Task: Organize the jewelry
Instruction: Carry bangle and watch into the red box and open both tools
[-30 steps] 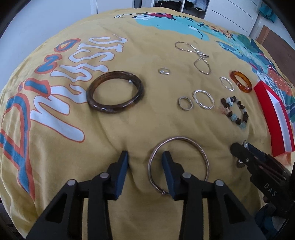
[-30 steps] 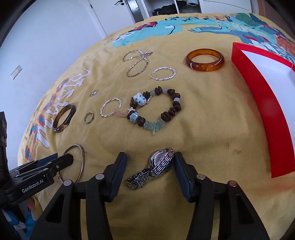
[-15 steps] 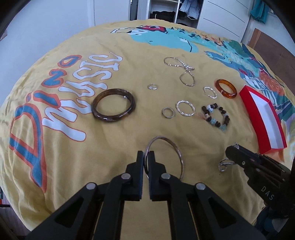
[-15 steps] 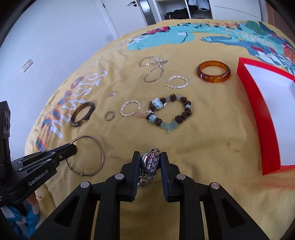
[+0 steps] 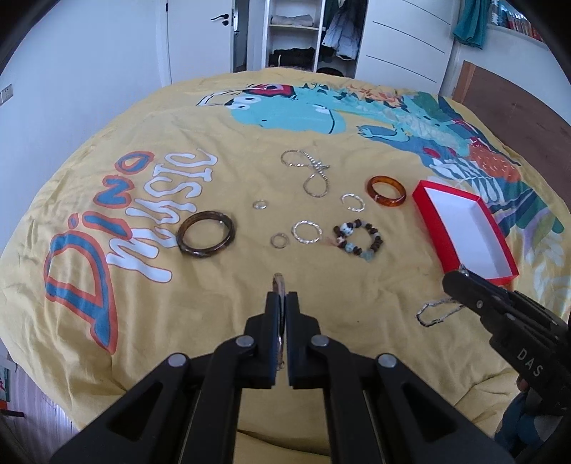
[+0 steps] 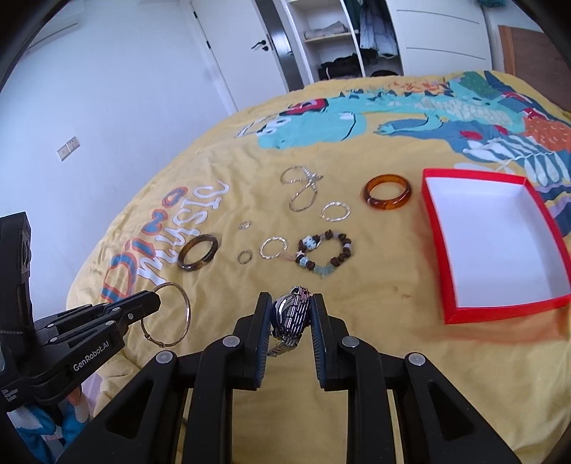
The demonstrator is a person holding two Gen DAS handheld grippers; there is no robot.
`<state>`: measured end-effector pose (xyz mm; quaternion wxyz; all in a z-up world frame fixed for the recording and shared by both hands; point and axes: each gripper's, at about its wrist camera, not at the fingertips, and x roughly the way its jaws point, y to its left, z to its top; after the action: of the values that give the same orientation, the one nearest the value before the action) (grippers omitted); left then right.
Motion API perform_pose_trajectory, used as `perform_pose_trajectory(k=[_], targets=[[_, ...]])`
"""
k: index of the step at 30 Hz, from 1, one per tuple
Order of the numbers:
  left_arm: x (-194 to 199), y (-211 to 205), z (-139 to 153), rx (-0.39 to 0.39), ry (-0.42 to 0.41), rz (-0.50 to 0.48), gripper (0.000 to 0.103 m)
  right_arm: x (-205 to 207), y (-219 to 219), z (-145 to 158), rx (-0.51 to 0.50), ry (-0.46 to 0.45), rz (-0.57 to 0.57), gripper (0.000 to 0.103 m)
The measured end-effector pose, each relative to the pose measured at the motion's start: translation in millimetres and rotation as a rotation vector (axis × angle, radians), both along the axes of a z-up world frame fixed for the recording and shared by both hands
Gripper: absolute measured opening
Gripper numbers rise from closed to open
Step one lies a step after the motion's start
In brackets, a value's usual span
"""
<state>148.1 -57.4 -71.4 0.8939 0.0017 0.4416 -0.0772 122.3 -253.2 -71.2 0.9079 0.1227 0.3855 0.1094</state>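
Note:
My left gripper (image 5: pixel 282 299) is shut on a thin metal bangle (image 5: pixel 278 282), held edge-on above the yellow bedspread; the bangle also shows as a hoop in the right wrist view (image 6: pixel 178 314). My right gripper (image 6: pixel 291 310) is shut on a silver watch (image 6: pixel 289 316), lifted off the bed; its band hangs at the right of the left wrist view (image 5: pixel 437 312). A red box with a white inside (image 6: pixel 492 242) lies open to the right. On the bed lie a dark brown bangle (image 5: pixel 206 233), an amber bangle (image 5: pixel 386 191), a beaded bracelet (image 5: pixel 358 239), a silver chain (image 5: pixel 310 171) and several silver rings (image 5: pixel 306 232).
The yellow bedspread (image 5: pixel 142 321) has a dinosaur print and drops off at its near and left edges. White walls, a door (image 6: pixel 228 53) and an open wardrobe (image 5: pixel 296 32) stand behind the bed.
Both grippers have risen from the bed with their items. The left one closed on the thin bangle and turned it edge-on. The right one closed on the watch and lifted it.

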Motion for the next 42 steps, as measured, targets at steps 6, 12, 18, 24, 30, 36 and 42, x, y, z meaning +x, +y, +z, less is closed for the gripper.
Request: perform_pose_trajectory(k=[6,12,18,24,30,36,42], targets=[[-1,-47,29,-0.023,-0.034,-0.11,0.003,-15,-47,20,-0.024,-0.042,-0.091,0.021],[19,-123,56,-0.066,-0.061,-0.26,0.003,-11,-117,30,-0.071,-0.054,-0.213,0.021],[54,-212,60,-0.108,-0.058,-0.392,0.003,9,-181,16,-0.117,-0.007,-0.315,0.021],[90,-283,24,-0.123,0.008,-0.446,0.003,38,-219,-18,-0.145,0.068,-0.349,0.021],[125,-301,-42,-0.028,0.077,-0.409,0.003,55,-230,-54,-0.182,0.141,-0.328,0.021],[143,-292,-70,0.038,0.081,-0.379,0.003,73,-224,-76,-0.223,0.174,-0.281,0.021],[148,-295,-91,0.075,0.102,-0.374,0.003,79,-223,-90,-0.261,0.195,-0.267,0.021]])
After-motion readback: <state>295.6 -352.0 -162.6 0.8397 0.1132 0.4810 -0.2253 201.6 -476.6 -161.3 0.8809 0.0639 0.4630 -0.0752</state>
